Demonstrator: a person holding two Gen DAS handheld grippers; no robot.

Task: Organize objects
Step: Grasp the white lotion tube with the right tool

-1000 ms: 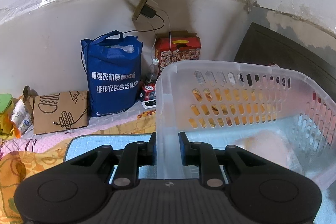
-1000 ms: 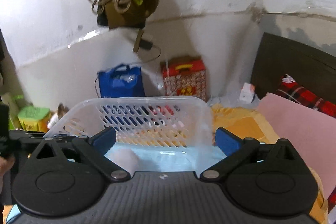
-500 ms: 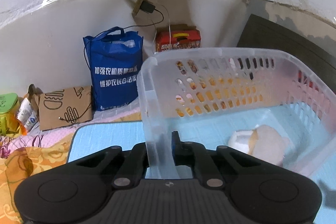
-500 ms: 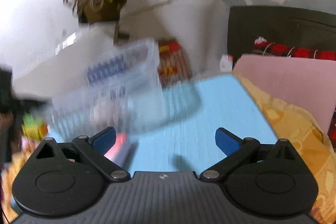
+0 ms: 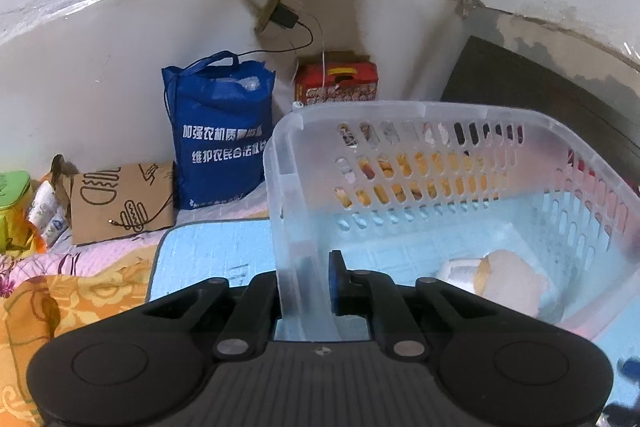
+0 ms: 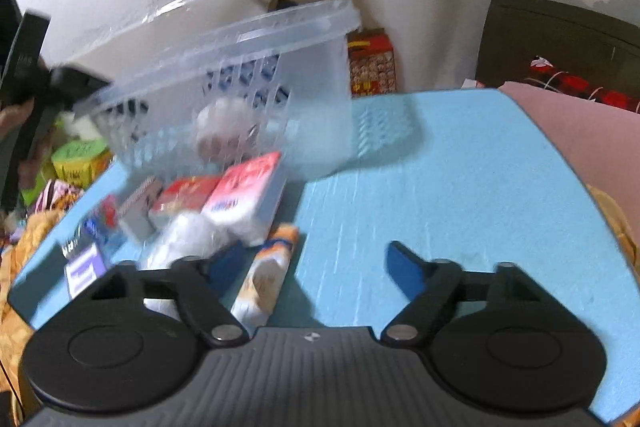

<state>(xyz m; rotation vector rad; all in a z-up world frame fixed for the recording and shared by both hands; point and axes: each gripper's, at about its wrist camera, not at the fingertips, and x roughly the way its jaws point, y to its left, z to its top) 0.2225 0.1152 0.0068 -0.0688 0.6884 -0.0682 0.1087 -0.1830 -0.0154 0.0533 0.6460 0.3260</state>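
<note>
My left gripper (image 5: 305, 277) is shut on the near wall of a clear plastic basket (image 5: 404, 115) and holds it tilted above the blue mat (image 5: 212, 255). A pale round bundle (image 5: 508, 281) lies in the basket. In the right wrist view the basket (image 6: 240, 39) hangs tilted at the upper left with the bundle (image 6: 224, 131) inside. My right gripper (image 6: 316, 267) is open and empty over the mat (image 6: 460, 187). Red-and-white packets (image 6: 244, 199), a white bundle (image 6: 184, 239) and an orange tube (image 6: 268, 275) lie on the mat beside its left finger.
A blue tote bag (image 5: 220, 135), a brown paper bag (image 5: 120, 199) and a red box (image 5: 336, 83) stand along the wall. A green container (image 5: 12, 203) is at far left. A pink pad (image 6: 580, 139) and a dark headboard (image 6: 560, 39) are to the right. Orange bedding (image 5: 60, 307) surrounds the mat.
The left gripper has lifted and swung the basket, still clamped on its wall. The right gripper drew back and down; several packets on the mat came into its view.
</note>
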